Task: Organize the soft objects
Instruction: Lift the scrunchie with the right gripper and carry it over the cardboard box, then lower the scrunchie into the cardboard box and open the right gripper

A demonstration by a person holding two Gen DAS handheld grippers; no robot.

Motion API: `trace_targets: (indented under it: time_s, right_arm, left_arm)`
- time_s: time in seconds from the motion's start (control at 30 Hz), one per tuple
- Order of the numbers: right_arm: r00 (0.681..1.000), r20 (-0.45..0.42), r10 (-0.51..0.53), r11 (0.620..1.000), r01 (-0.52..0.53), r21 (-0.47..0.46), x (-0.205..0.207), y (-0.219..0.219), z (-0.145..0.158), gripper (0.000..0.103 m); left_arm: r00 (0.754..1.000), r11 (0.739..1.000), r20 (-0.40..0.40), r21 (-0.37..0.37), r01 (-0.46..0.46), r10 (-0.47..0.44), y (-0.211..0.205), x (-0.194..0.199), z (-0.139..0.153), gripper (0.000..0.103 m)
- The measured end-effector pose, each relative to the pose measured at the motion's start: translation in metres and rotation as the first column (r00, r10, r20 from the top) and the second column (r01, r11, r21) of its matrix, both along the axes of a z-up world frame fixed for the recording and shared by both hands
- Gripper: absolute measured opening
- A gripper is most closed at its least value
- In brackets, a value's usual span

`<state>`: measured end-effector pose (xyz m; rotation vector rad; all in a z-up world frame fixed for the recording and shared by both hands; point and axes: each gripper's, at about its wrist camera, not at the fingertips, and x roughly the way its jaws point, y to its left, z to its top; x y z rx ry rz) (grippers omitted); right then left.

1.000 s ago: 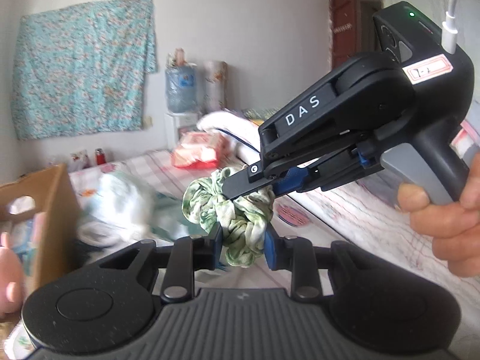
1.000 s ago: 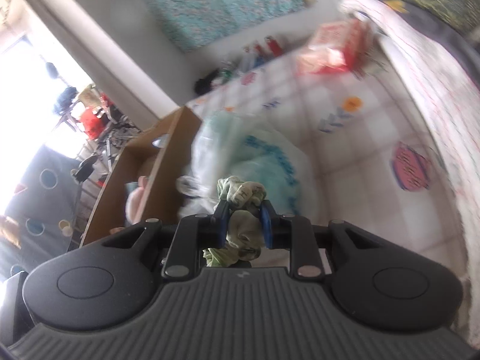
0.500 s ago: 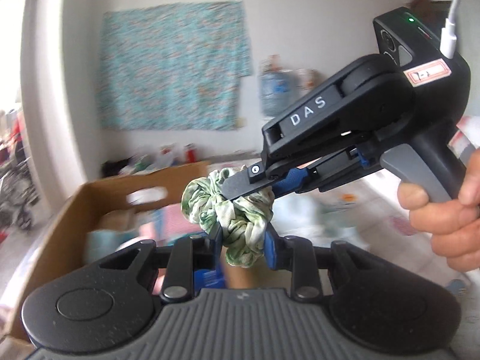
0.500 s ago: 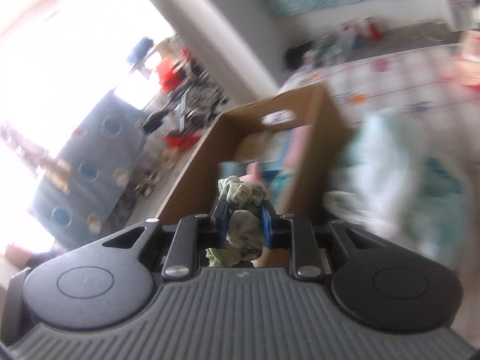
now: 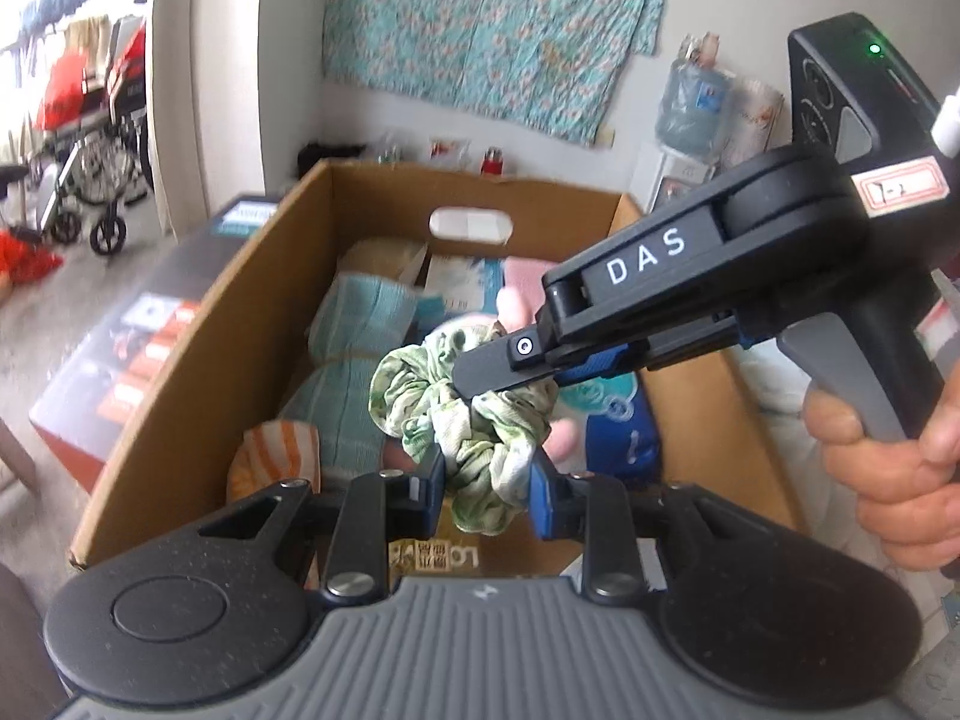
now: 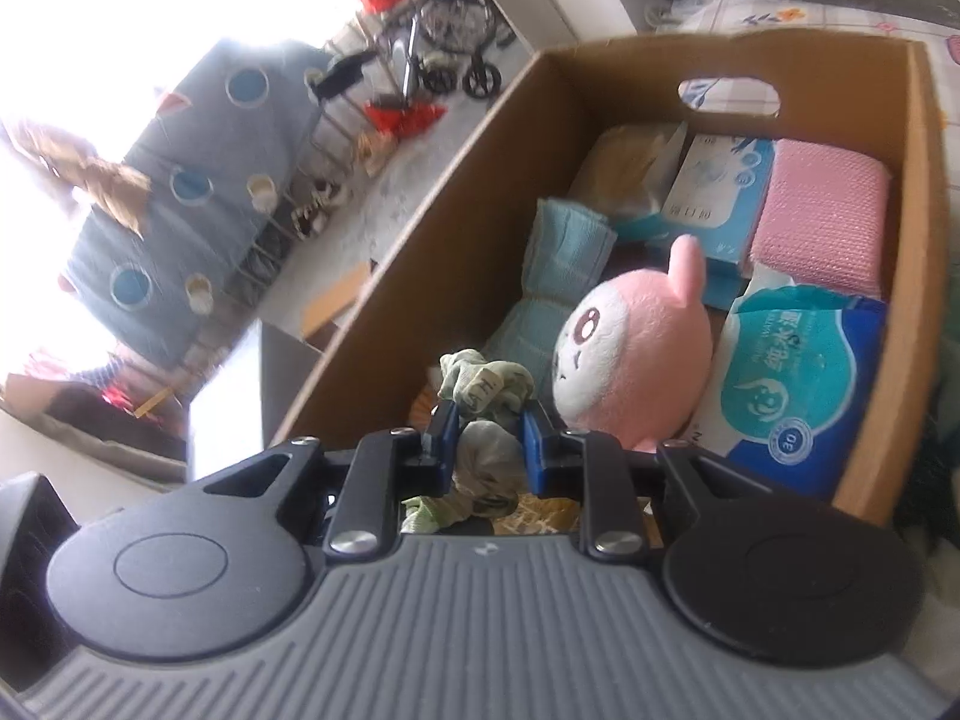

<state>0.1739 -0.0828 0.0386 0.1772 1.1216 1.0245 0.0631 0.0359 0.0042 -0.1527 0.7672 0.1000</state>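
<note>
left wrist view shows both tools at once: the left gripper (image 5: 486, 495) is clamped on the lower part of a green-and-white scrunchie (image 5: 462, 414), and the right gripper (image 5: 480, 387) reaches in from the right, its black finger pinching the same scrunchie higher up, with the person's hand (image 5: 888, 468) on its handle. the scrunchie hangs in the air above the open cardboard box (image 5: 198, 324). right wrist view hides the left tool; there the right gripper (image 6: 485, 438) has the scrunchie (image 6: 483, 414) bunched between its blue pads, and the box (image 6: 420, 240) contents read clearly: a pink plush toy (image 6: 630, 360), a teal towel (image 6: 558, 276), a pink cloth (image 6: 822, 216) and a blue tissue pack (image 6: 798, 390).
</note>
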Motion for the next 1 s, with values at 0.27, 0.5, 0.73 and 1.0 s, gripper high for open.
trace_targets:
  time_s: [0.27, 0.5, 0.73, 1.0]
  right_arm:
    - [0.999, 0.054, 0.001, 0.994, 0.005, -0.113, -0.002, -0.018, -0.016, 0.024]
    - [0.997, 0.076, -0.024, 0.991, 0.034, -0.132, -0.001, -0.031, -0.014, 0.033]
    - [0.997, 0.06, -0.042, 0.995, 0.047, -0.087, 0.0, -0.035, -0.011, 0.033]
    - [0.999, -0.016, 0.03, 0.993, -0.032, -0.111, -0.005, -0.016, -0.016, 0.057]
  left_arm:
    - [0.995, 0.995, -0.059, -0.054, 0.082, -0.085, -0.011, 0.008, -0.013, 0.033]
    - [0.992, 0.995, -0.078, -0.04, 0.093, -0.096, -0.018, 0.006, -0.013, 0.054]
    - [0.999, 0.999, -0.02, 0.01, 0.036, -0.036, -0.008, -0.01, -0.002, 0.061]
    - [0.999, 0.994, 0.031, 0.102, -0.045, 0.042, 0.013, -0.032, 0.009, 0.074]
